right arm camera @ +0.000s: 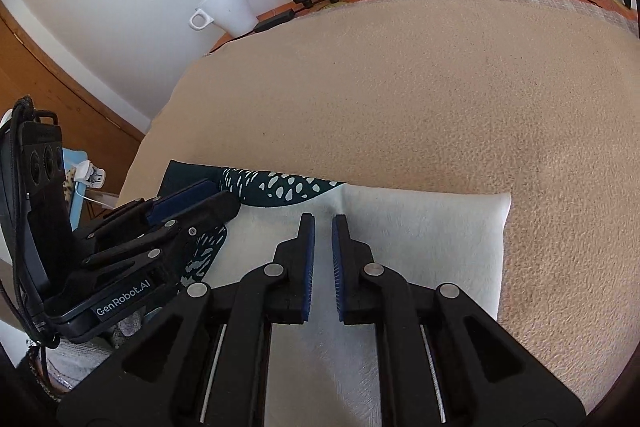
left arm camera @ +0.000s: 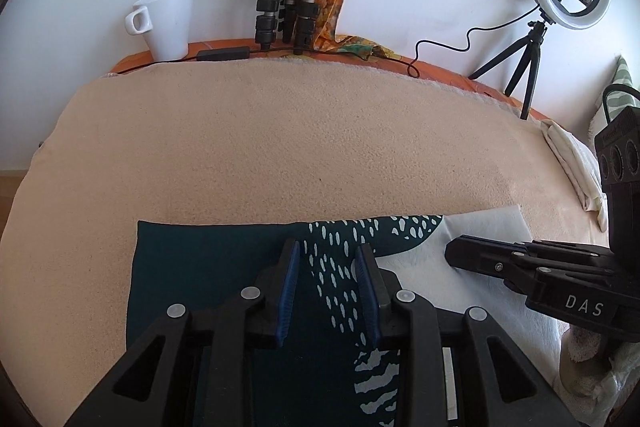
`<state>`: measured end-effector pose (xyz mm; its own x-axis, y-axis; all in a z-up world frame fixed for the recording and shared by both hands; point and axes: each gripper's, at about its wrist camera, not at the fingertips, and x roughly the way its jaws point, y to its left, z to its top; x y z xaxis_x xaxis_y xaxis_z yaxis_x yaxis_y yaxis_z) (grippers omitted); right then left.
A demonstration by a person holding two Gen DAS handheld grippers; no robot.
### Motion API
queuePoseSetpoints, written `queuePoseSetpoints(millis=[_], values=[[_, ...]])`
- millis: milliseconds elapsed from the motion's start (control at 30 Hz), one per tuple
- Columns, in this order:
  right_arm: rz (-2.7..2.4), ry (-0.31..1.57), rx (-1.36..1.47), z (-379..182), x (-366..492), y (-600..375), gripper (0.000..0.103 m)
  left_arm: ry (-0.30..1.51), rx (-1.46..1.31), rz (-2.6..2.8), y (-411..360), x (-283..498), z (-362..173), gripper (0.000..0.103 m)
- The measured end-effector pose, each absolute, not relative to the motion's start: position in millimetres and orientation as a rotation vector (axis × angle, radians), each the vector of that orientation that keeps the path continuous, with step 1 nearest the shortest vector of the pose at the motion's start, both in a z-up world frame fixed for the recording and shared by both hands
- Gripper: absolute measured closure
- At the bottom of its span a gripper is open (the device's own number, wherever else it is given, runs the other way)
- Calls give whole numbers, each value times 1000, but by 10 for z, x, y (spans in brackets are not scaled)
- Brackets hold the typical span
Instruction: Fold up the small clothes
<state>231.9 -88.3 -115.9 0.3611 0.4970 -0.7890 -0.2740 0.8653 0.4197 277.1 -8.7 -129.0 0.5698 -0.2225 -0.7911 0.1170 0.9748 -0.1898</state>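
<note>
You have both grippers low over the near half of the garment point(left arm camera: 224, 267), a small piece of dark teal cloth with pale dashes and a white fleecy-looking panel, lying flat and rectangular on the worktop point(left arm camera: 280, 147) with its nubbly beige cover. Your left gripper point(left arm camera: 329, 279) stands parted over the teal print, nothing pinched that I can see. Your right gripper point(right arm camera: 323, 251) shows a narrow slit between its ribbed blue pads point(right arm camera: 309, 267) above the white panel, and seems clenched on nothing, though its tips are hard to read. You look to be between folds, likely seeking the near edge; next, pinch both corners evenly and lift together, since soft cloth sags and slides.
</note>
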Motion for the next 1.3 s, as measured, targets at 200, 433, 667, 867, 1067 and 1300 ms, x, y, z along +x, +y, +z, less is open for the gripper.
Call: queuePoseSetpoints(millis=[200, 433, 667, 867, 1067, 1300], values=[[441, 1095, 201, -1006, 2221, -1100, 95, 952, -186, -136, 252, 2622, -1130, 74], [466, 1071, 359, -803, 1982, -1740, 70, 928, -372, -141, 886, 2109, -856, 48], [492, 1125, 496, -944, 1777, -2163, 70, 981, -653, -136, 1169, 1428, -950, 33], [510, 1167, 577, -1080, 1735, -2230, 69, 1015, -993, -107, 1259, 841, -1301, 33], [524, 1196, 593, -1185, 1721, -2163, 68, 1018, -1171, -95, 1173, 712, -1584, 35], [543, 1199, 625, -1251, 1768, -2176, 68, 976, -1175, -90, 1073, 930, -1567, 36]])
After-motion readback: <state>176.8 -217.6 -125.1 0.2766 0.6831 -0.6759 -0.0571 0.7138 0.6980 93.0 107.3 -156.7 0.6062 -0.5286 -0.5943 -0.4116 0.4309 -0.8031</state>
